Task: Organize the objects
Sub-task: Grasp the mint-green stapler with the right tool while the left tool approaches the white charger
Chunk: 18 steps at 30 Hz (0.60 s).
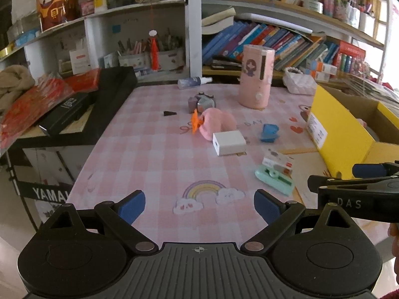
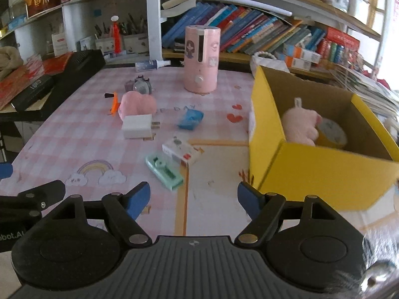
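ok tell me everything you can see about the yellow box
The yellow box is an open cardboard carton, yellow outside and plain brown inside, with a white label on its left side. It sits on the right side of the table. Inside lie a pink plush toy and a roll of yellow tape.

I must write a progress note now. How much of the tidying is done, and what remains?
Done: the yellow box already holds a pink plush and a tape roll.

In hand: nothing; the left tool and right tool are both open and empty.

Left on the table: charger, green case, small carton, blue packet, another pink toy, and more.
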Tool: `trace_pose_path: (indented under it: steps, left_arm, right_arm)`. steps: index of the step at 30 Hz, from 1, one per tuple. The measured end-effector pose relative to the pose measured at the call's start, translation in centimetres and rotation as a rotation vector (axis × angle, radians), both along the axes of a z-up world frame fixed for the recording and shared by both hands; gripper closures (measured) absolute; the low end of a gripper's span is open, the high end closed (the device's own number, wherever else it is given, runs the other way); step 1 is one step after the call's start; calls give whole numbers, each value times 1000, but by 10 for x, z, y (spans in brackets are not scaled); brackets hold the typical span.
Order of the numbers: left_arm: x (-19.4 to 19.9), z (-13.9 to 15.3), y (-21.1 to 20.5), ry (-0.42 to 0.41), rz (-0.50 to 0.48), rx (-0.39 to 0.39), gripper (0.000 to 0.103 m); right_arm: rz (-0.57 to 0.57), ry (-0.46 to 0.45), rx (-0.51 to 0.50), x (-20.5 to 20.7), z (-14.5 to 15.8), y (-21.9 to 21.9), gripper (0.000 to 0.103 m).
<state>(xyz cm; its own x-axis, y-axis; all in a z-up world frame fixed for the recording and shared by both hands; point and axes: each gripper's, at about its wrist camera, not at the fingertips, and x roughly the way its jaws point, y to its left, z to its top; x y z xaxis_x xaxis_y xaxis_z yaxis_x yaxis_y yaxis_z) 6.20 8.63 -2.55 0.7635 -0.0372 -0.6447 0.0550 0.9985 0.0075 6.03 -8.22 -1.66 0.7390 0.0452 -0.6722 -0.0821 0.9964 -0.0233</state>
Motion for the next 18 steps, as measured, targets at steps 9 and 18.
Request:
trace_pose_path:
  steps: [9,18]
  left_arm:
    - [33,-6,-3,36,45,19,7]
    - [57,-10,-1,59,92,35,7]
  right_arm:
    - [64,31,2,50,-9,0,28]
    - [224,169,22,86,-34,14,68]
